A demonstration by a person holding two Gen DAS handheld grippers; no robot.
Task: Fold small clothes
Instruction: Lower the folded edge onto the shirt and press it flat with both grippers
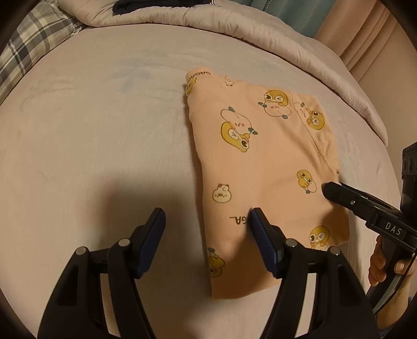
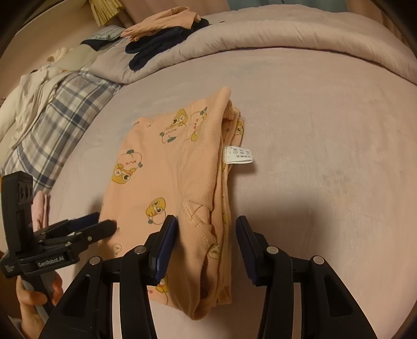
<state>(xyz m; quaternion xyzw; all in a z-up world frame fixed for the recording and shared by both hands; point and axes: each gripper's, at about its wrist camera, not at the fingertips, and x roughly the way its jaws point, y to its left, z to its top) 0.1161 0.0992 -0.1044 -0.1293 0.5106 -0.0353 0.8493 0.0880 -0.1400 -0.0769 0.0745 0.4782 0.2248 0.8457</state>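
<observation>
A peach child's garment [image 1: 263, 161] printed with yellow cartoon ducks lies folded into a long rectangle on the pale bed sheet [image 1: 104, 135]. My left gripper [image 1: 207, 220] is open and straddles the garment's left edge near its near end: one finger is on the cloth, the other over the sheet. My right gripper [image 2: 206, 225] is open across the folded, layered right edge of the garment [image 2: 161, 182]. Its left finger lies on the cloth and its right finger is over the sheet. A white care tag [image 2: 238, 154] sticks out from that edge. Each gripper shows in the other's view, the right gripper [image 1: 331, 190] and the left gripper [image 2: 104, 225].
A rolled quilt [image 2: 286, 36] runs along the far side of the bed. On it lie dark clothes [image 2: 159, 44] and a peach garment [image 2: 161, 22]. A plaid pillow [image 2: 60, 114] and white clothes [image 2: 28, 99] lie at the left. The person's hands [image 2: 34, 294] hold the handles.
</observation>
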